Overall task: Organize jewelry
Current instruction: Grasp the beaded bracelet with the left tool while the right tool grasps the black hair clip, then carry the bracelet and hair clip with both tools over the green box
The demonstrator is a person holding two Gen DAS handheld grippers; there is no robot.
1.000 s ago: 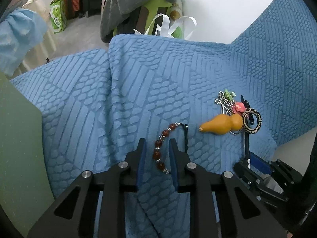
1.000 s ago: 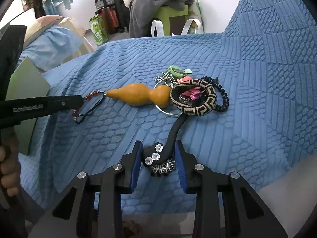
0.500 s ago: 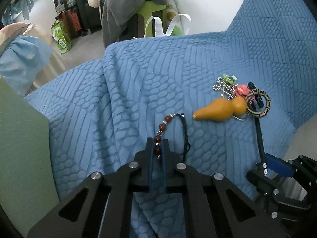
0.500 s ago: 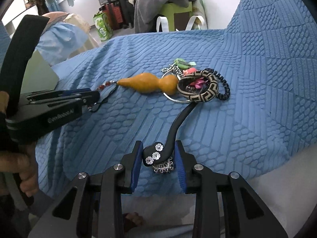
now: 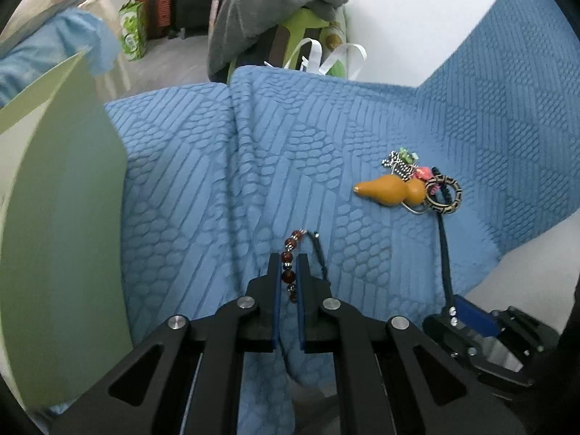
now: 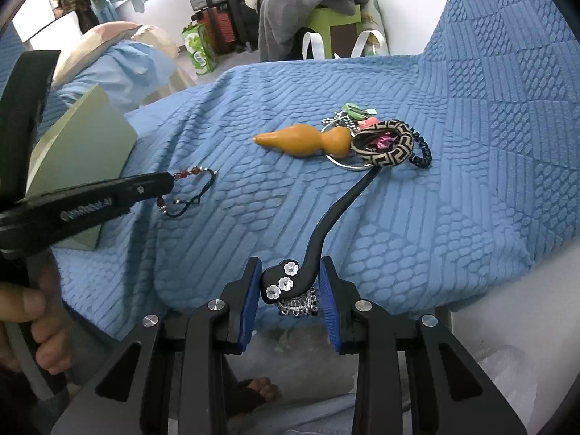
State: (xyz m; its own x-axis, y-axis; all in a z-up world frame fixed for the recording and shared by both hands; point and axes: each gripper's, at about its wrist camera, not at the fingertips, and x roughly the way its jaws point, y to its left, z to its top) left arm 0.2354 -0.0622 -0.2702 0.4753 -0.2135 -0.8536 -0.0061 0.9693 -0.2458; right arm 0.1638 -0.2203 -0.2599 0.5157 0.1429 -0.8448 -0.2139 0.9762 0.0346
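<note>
My left gripper (image 5: 289, 264) is shut on a red bead bracelet (image 5: 288, 253) and holds it just above the blue textured blanket (image 5: 203, 166). The bracelet (image 6: 188, 173) hangs from the left gripper's tip in the right wrist view. My right gripper (image 6: 290, 275) is shut on a black headband with white flowers (image 6: 282, 282), whose far end reaches the jewelry pile. The pile holds an orange gourd pendant (image 6: 304, 140), a patterned bangle (image 6: 384, 141), a black coil tie (image 6: 422, 152) and a bead chain (image 5: 398, 166).
A pale green box (image 5: 61, 217) stands at the left on the blanket; it also shows in the right wrist view (image 6: 83, 152). A chair with grey clothes (image 5: 275, 3) and bags stand beyond the blanket's far edge. White floor shows at the right.
My left gripper closed on the red bead bracelet and lifted it off the blanket toward the left, nearer the green box. The right gripper kept its hold on the headband.
</note>
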